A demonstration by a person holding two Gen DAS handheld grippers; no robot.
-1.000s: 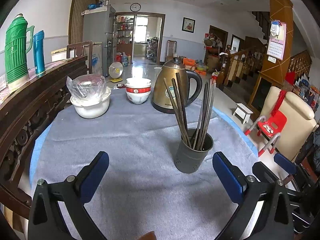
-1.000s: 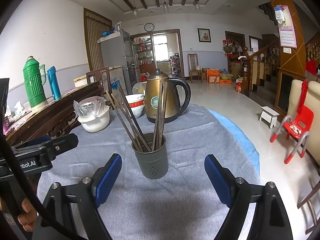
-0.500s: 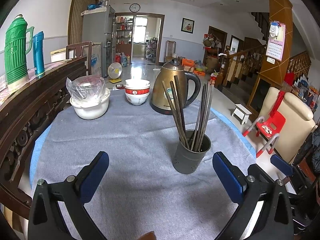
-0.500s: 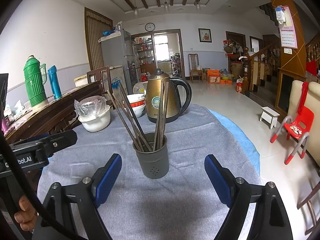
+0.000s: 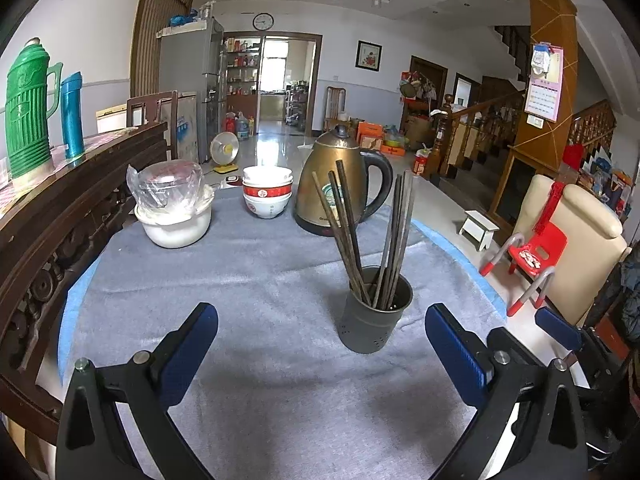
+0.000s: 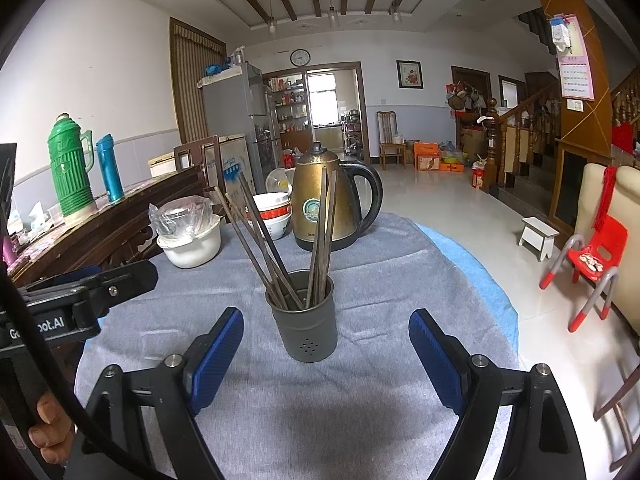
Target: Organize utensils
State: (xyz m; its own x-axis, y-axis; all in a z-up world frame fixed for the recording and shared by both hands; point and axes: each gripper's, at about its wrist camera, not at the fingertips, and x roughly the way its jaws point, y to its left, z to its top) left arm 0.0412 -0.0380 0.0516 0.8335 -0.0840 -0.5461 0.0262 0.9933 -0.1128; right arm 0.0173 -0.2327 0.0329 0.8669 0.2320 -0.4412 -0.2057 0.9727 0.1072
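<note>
left gripper [image 5: 321, 334] wide | right gripper [image 6: 326, 342] wide, empty | kettle [image 6: 326, 204] label unreadable

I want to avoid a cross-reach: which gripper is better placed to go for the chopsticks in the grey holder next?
Right, probably. The chopstick holder sits centred ahead of the open right gripper; for the open left gripper it stands off toward one finger.

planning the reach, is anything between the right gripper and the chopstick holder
Nothing: in the right wrist view only bare grey cloth lies between the open right gripper and the chopstick holder, which stands just ahead of its fingertips.
</note>
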